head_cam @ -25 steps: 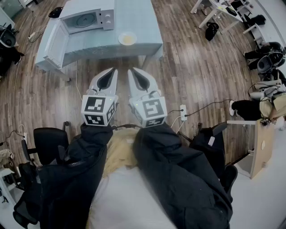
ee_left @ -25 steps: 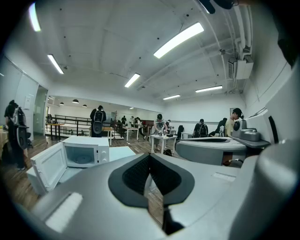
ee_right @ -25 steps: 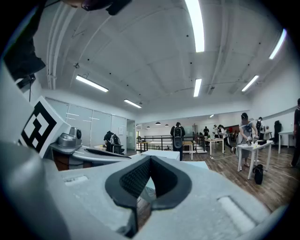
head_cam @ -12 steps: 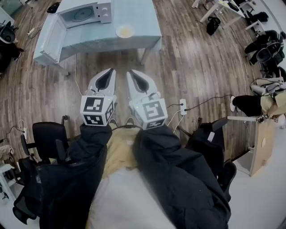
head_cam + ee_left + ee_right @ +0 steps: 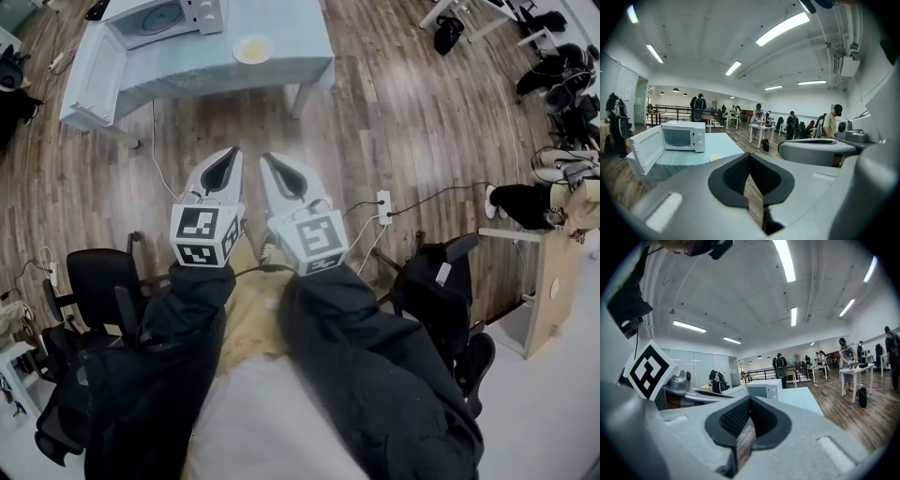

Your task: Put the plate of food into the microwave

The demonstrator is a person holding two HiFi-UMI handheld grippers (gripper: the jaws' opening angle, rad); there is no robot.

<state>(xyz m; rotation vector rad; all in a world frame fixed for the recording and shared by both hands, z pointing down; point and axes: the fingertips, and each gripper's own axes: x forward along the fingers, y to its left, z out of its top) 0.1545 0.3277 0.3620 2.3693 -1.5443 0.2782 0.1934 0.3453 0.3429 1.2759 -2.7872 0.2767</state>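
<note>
The white microwave stands on the pale blue table at the top of the head view, its door swung wide open to the left. A white plate with yellow food lies on the table to the right of it. My left gripper and right gripper hang side by side over the wooden floor, well short of the table. Both are shut with nothing between their pads. The left gripper view shows the microwave and plate ahead; the right gripper view shows the microwave.
A power strip and cables lie on the floor to the right of the grippers. Black office chairs flank me on both sides, and a wooden cabinet stands at the right. People stand at tables farther back in the room.
The table, microwave and plate have slid toward the top of the head view. Both grippers stay shut and side by side.
</note>
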